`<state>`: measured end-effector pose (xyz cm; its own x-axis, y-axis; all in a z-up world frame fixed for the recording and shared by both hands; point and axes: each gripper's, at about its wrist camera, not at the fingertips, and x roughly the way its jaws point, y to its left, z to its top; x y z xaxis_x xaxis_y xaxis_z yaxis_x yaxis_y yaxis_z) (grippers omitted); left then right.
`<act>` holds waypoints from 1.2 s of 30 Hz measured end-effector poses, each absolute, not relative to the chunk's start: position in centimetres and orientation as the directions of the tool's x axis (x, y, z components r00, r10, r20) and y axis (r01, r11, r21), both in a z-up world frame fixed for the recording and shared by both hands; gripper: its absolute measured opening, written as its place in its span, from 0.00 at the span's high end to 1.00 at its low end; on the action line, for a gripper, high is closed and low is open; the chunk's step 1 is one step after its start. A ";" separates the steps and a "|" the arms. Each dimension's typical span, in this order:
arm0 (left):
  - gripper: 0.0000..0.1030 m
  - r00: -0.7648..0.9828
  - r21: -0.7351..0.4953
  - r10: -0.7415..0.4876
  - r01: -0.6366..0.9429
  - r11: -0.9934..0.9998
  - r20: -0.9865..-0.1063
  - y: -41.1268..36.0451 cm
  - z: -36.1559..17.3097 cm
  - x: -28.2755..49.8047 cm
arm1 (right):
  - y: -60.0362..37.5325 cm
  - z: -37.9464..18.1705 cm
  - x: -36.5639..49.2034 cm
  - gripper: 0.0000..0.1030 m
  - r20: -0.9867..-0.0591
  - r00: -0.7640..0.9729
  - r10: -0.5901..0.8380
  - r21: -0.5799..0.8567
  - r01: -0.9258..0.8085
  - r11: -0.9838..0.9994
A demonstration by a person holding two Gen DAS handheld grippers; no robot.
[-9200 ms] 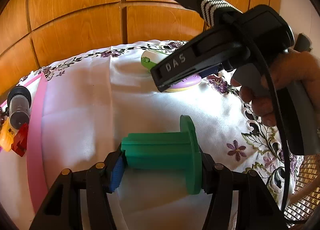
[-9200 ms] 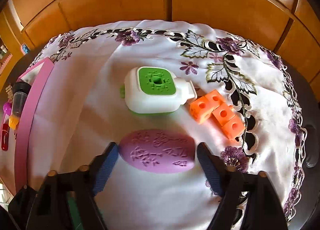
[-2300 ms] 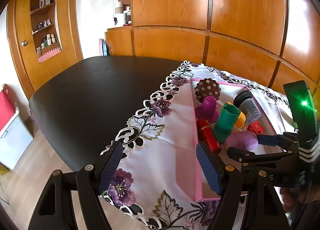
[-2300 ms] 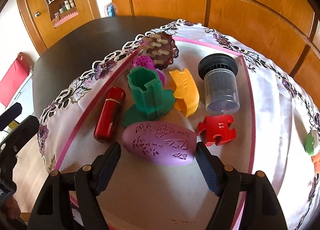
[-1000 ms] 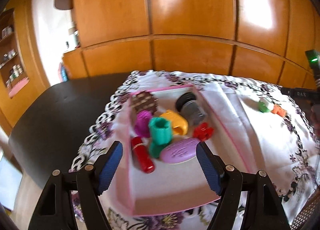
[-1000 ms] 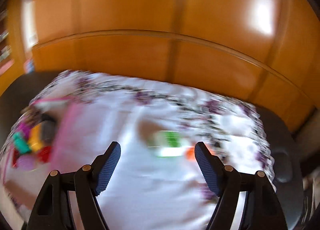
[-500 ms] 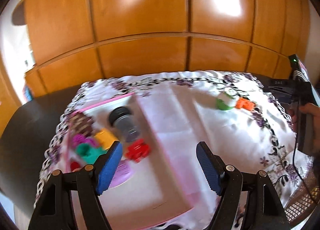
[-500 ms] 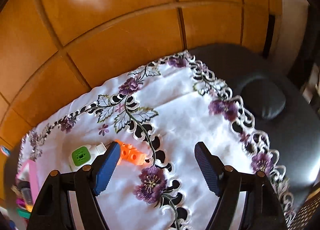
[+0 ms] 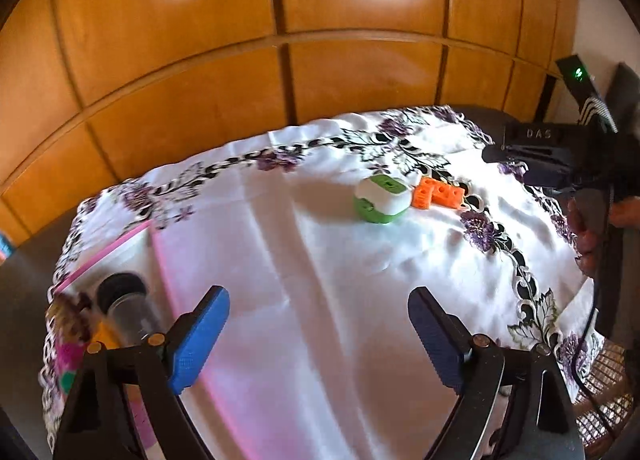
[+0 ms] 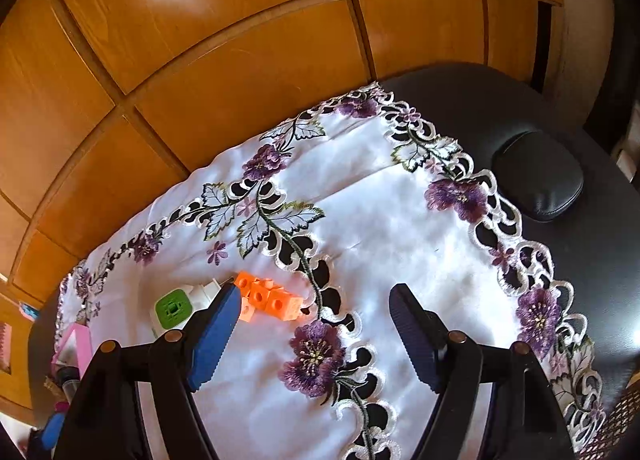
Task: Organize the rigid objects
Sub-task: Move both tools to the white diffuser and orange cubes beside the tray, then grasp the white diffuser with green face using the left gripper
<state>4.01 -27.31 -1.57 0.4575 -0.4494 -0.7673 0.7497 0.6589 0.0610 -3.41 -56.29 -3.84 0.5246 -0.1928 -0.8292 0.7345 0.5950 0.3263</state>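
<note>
A white and green block [image 9: 382, 199] and a row of orange cubes [image 9: 438, 195] lie side by side on the white embroidered cloth [image 9: 320, 260]. My left gripper [image 9: 318, 336] hovers short of them; its jaws are opening, with nothing between them. My right gripper [image 10: 314, 340] is open and empty. Its left pad [image 10: 212, 340] stands just in front of the orange cubes [image 10: 268, 302] and the white and green block [image 10: 176, 310]. The pink tray [image 9: 108, 246] at the left holds a grey jar [image 9: 124, 304] and other toys, partly hidden.
A hand [image 9: 584, 236] holds the right tool at the cloth's right edge. A black padded seat [image 10: 538, 175] lies beyond the cloth's corner. Wooden wall panels [image 9: 240, 99] stand right behind the table. The tray's corner [image 10: 78, 344] shows far left.
The left gripper has swung right, away from the tray and over the bare cloth, and its jaws stand wider. The right gripper swept from the tray to the orange cubes and then held still.
</note>
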 end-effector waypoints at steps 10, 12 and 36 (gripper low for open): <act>0.07 0.413 0.103 -0.451 0.817 0.568 -0.792 -33.3 -2.8 6.1 | -56.9 -3.6 -4.0 0.25 -0.813 0.561 -0.154 0.401 0.732 0.551; 0.05 0.420 0.128 -0.457 0.830 0.543 -0.784 -34.5 -2.9 6.4 | -57.0 -3.5 -4.2 0.25 -0.809 0.568 -0.153 0.411 0.732 0.543; 0.32 0.303 0.169 -0.442 0.933 0.317 -0.844 -44.3 -7.7 10.1 | -57.6 -4.5 -4.5 0.25 -0.798 0.601 -0.047 0.507 0.712 0.487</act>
<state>10.13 -44.25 -7.73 0.3027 -0.4423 -0.8443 0.9333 0.3170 0.1686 -4.51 -57.57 -4.50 0.6007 -0.0472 -0.7981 0.7116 0.4865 0.5068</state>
